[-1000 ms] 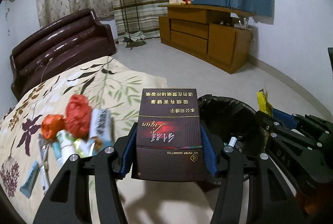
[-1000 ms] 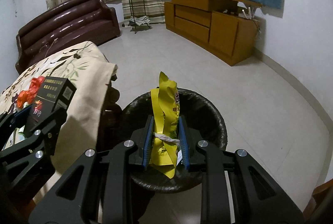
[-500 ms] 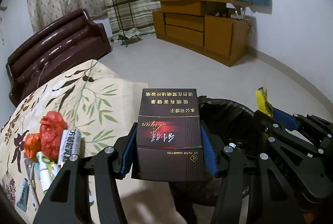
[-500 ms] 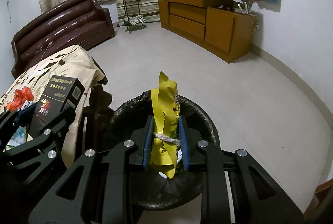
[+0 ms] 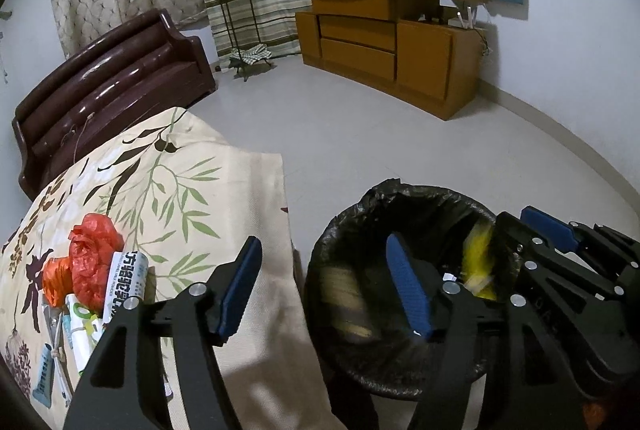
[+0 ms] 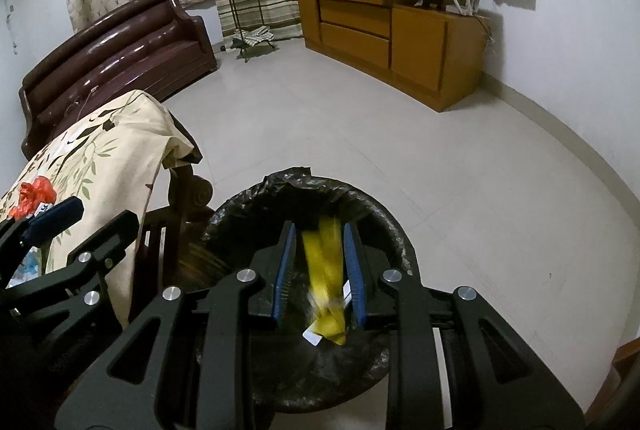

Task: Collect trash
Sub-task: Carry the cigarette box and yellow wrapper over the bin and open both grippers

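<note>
A round trash bin lined with a black bag [image 5: 344, 230] [image 6: 384, 222] stands on the floor beside the table. My left gripper [image 5: 324, 290] is open and empty, at the bin's left rim. My right gripper [image 6: 320, 270] is open above the bin, and a blurred yellow wrapper [image 6: 326, 270] drops between its jaws; it also shows in the left wrist view [image 5: 476, 258]. A blurred dark box [image 5: 340, 302] lies inside the bin. On the leaf-patterned tablecloth [image 5: 180, 198] lie red plastic bags [image 5: 92, 254], a white packet [image 5: 126, 278] and several small wrappers.
A dark brown sofa [image 5: 108, 86] stands behind the table. A wooden cabinet [image 5: 392, 46] runs along the far wall, with a plant stand [image 5: 236, 14] beside it. Pale tiled floor [image 6: 360, 118] surrounds the bin. The table's dark wooden frame [image 6: 188, 190] touches the bin's left side.
Both grippers opened. The cigarette box left my left gripper and dropped into the bin. The yellow wrapper slipped from my right gripper and falls into the bin.
</note>
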The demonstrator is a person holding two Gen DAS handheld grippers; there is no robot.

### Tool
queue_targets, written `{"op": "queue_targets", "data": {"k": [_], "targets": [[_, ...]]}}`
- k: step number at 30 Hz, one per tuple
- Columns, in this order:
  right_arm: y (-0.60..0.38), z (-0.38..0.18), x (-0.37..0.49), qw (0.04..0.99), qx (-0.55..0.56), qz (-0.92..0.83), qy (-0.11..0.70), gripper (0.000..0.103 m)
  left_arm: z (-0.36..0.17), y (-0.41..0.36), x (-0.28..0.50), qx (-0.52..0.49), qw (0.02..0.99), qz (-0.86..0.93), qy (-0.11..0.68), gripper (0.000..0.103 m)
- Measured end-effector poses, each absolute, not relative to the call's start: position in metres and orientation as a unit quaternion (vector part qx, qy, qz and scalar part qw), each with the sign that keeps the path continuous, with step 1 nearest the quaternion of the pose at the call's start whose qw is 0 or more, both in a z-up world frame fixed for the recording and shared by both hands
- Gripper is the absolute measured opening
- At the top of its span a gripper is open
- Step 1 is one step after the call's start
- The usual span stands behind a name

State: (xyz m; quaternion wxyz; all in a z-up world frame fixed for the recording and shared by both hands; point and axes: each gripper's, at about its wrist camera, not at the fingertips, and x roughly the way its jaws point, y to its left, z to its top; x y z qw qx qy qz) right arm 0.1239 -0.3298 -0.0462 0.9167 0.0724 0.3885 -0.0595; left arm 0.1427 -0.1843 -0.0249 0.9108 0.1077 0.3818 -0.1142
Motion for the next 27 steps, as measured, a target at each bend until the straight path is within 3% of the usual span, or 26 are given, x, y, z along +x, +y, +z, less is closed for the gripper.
{"op": "queue_targets", "data": {"k": [9, 11, 27], "targets": [[-0.331, -0.046, 0.121, 0.915, 0.078, -0.068, 0.390, 0.028, -0.021, -0.180, 0.142, 0.097, 0.914, -0.112, 0.378, 0.071], [-0.330, -0.044, 0.119, 0.915, 0.080, -0.069, 0.388, 0.038, -0.018, -0.178, 0.140, 0.095, 0.914, -0.112, 0.377, 0.071], [-0.276, -0.033, 0.099, 0.917, 0.075, -0.026, 0.391, 0.039, 0.005, -0.109, 0.105, 0.074, 0.924, -0.082, 0.367, 0.072]]}}
